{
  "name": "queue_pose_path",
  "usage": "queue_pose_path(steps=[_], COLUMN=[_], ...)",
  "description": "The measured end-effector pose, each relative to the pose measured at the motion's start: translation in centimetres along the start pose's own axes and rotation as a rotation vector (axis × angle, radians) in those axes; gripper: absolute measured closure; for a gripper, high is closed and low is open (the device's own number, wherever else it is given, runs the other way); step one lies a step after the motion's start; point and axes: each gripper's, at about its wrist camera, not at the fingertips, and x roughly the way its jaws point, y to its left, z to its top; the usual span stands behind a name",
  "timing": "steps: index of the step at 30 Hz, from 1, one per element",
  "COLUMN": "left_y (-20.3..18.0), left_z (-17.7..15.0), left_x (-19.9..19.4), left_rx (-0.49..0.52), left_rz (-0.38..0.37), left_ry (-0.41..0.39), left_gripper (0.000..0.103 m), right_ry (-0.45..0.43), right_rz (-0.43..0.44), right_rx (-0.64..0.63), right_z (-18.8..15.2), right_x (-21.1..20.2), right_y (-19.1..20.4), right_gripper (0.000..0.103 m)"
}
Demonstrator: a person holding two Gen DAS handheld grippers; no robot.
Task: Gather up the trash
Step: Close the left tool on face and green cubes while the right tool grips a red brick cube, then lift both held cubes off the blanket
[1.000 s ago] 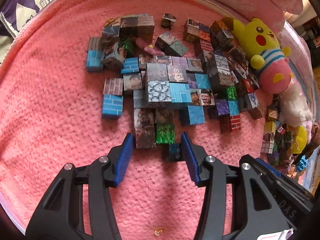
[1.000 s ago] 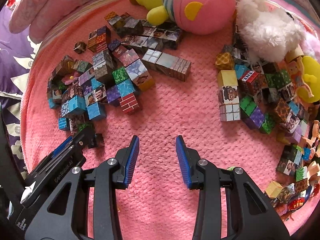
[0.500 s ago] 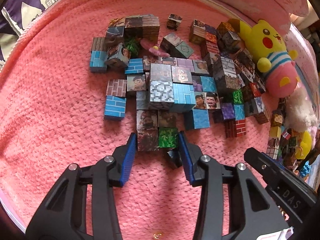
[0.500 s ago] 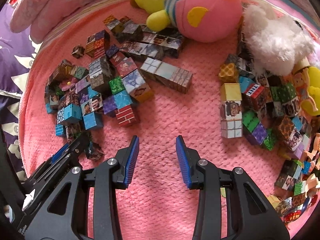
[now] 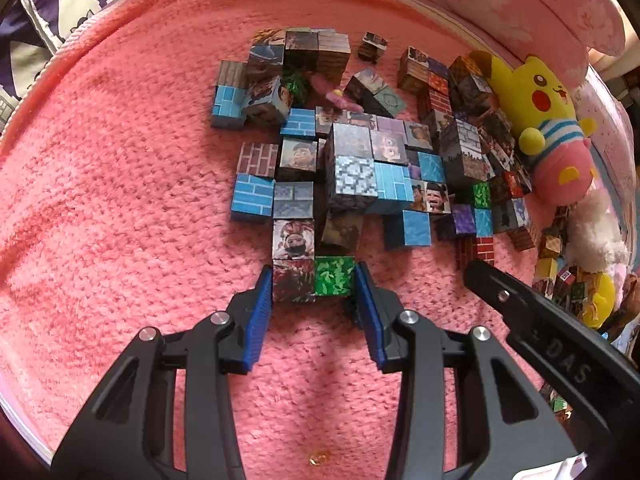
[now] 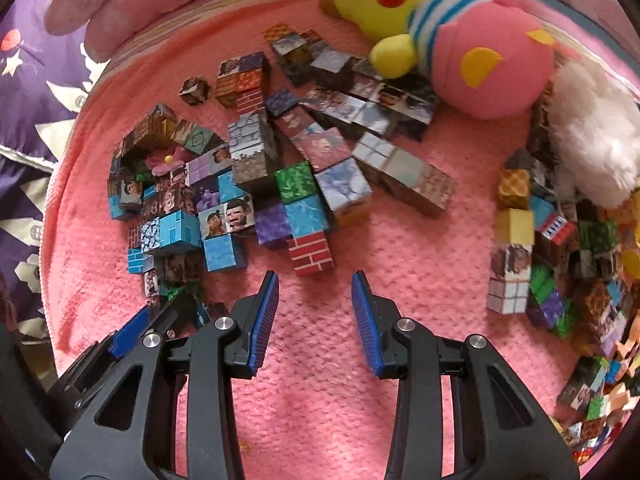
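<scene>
Many picture-printed cubes lie in a heap on a pink knitted blanket. In the left wrist view, my left gripper has its blue pads pressed against the outer sides of two adjoining cubes, a dark red one and a green leafy one, at the heap's near edge. A small dark cube sits under the right pad. My right gripper stands open over bare blanket, just short of a red brick cube, with nothing between its fingers.
A yellow and pink plush toy and a white fluffy toy lie at the far right. A second cluster of cubes stretches down the right side. A purple patterned cloth borders the blanket on the left.
My left gripper has moved forward to the heap's edge and narrowed until its pads meet the red and green cubes. The right gripper has advanced a little and stays open.
</scene>
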Motion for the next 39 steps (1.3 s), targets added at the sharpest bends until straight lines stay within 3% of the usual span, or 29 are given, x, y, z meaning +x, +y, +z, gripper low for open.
queue_pose_path(steps=[4,8,14,23,39], left_y=[0.7,0.9,1.5,0.5,-0.4], left_z=[-0.1,0.2,0.2,-0.7,-4.2], left_x=[0.2,0.5,0.2,-0.1,-4.8], left_rx=[-0.029,-0.026,-0.026,-0.023,-0.026], left_rz=[-0.018,-0.017,-0.013,-0.016,-0.026], left_ry=[0.012,0.013,0.011,0.015,0.016], left_gripper=[0.064,0.064,0.064,0.064,0.064], right_ry=[0.019,0.023,0.005,0.016,0.007], right_rz=[0.008,-0.024,-0.009,0.028,0.063], right_rx=[-0.003,-0.01,-0.01,-0.014,0.002], right_z=[0.5,1.1,1.2,-2.0,-5.2], right_x=[1.1,1.7,1.6,0.1,-4.6], right_y=[0.1,0.5,0.6,1.2,0.7], right_gripper=[0.067,0.083,0.084,0.084,0.084])
